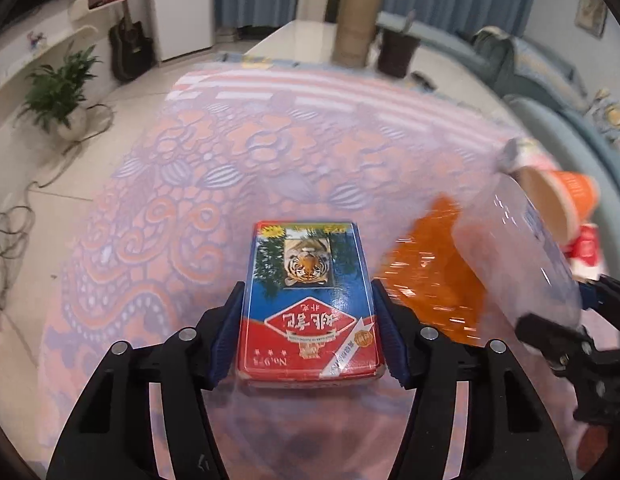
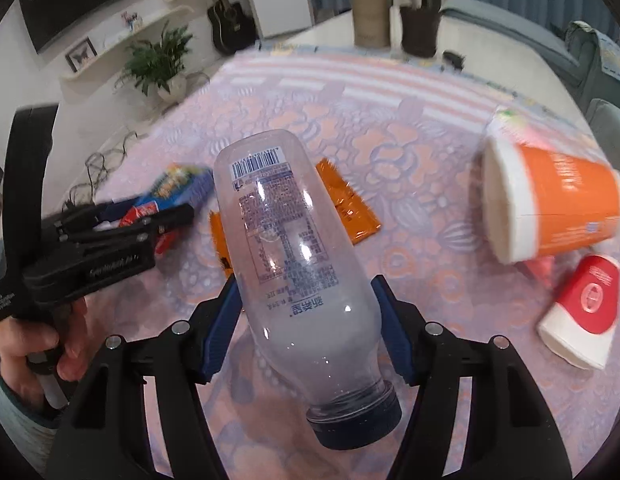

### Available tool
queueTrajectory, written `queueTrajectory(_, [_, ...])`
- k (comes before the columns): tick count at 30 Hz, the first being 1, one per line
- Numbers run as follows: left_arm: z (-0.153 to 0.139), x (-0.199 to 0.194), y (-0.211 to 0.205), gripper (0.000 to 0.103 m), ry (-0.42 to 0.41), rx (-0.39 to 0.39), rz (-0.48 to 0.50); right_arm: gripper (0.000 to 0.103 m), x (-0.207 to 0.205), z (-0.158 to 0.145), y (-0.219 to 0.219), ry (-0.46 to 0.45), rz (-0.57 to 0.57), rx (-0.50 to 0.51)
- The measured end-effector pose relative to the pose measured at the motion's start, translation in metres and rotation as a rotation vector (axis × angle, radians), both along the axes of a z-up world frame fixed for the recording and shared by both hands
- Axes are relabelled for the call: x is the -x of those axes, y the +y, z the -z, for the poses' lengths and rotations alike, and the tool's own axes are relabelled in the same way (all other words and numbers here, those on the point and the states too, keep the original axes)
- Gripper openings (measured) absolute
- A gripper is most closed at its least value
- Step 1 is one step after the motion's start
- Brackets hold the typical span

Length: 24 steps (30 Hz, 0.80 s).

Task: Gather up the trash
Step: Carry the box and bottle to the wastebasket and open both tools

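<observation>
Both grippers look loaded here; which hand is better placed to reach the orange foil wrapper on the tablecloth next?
Neither is free: the left gripper clamps the red-and-blue card box, the right gripper the clear plastic bottle. Probably right: the orange foil wrapper lies just beyond its bottle.

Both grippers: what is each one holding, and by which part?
Left gripper clamps the tiger-print card box by its long sides. Right gripper clamps the clear plastic bottle by its lower body, above the cap.
</observation>
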<state>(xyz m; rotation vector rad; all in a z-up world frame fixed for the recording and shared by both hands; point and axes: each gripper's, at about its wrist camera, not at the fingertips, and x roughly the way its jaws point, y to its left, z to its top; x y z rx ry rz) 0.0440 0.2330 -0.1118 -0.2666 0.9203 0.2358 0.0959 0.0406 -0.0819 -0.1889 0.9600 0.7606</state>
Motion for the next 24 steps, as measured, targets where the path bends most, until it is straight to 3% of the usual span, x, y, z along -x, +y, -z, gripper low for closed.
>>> queueTrajectory(6, [-0.048, 0.021, -0.047, 0.058, -0.141, 0.008, 0.105, 0.061, 0.017, -0.049, -0.055, -0.082, 0.093, -0.092])
queueTrajectory(15, [-0.128, 0.035, -0.152, 0.058, -0.311, 0.05, 0.317, 0.061, 0.06, -0.115, -0.188, -0.229, 0.323, -0.191])
queueTrajectory(20, [-0.151, 0.036, -0.228, 0.058, -0.36, 0.089, 0.464, 0.061, 0.083, -0.122, -0.277, -0.254, 0.49, -0.201])
queueTrajectory(24, [-0.147, 0.028, -0.295, 0.058, -0.322, 0.116, 0.587, 0.061, 0.098, -0.11, -0.343, -0.244, 0.624, -0.192])
